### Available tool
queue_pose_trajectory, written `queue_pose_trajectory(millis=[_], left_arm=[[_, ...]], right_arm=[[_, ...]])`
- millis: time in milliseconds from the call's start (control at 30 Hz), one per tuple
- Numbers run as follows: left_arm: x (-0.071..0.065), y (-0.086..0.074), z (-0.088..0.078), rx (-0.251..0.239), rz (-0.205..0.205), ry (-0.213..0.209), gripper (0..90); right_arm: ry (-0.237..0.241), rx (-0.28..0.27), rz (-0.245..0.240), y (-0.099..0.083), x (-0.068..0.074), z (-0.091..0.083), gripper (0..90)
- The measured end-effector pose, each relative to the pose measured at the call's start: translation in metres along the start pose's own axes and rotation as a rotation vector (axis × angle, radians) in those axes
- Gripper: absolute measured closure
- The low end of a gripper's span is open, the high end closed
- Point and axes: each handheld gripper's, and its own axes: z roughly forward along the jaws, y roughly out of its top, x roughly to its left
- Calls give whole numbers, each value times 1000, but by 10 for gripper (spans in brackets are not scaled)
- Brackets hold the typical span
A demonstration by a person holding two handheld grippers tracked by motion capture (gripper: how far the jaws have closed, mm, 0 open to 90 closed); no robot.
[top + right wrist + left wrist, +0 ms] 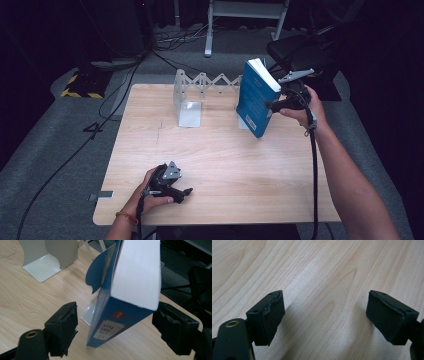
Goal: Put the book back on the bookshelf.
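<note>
I have the right gripper [274,105] at the far right of the worktop [220,165], up against the blue book [256,97]. The book stands tilted on its lower corner, its top leaning right towards my hand and its white page edges facing up. In the right gripper view the book [120,312] sits between the two jaws: they are spread wide, with a clear gap between the left jaw and the cover, while the right jaw lies just beside the book's edge, and I cannot tell whether it touches. Left of the book stands a white metal bookend [187,102]. My left gripper [186,191] rests low at the near left, jaws spread over bare wood, well apart from the book.
</note>
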Motion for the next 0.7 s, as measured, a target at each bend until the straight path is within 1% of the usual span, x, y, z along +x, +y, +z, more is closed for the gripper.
queue_pose_trajectory(millis=[133, 300, 533, 567, 700], left_arm=[[0, 0, 0, 0, 0, 0, 159], [0, 0, 0, 0, 0, 1, 160], [0, 0, 0, 0, 0, 1, 160], [0, 0, 0, 0, 0, 1, 159], [0, 0, 0, 0, 0, 0, 160]], right_arm=[[9, -4, -12, -4, 4, -3, 215], [4, -8, -28, -12, 10, -6, 217], [8, -3, -63, -26, 15, -8, 221], [9, -1, -62, -28, 16, -8, 222], [8, 8, -88, -38, 21, -10, 224]])
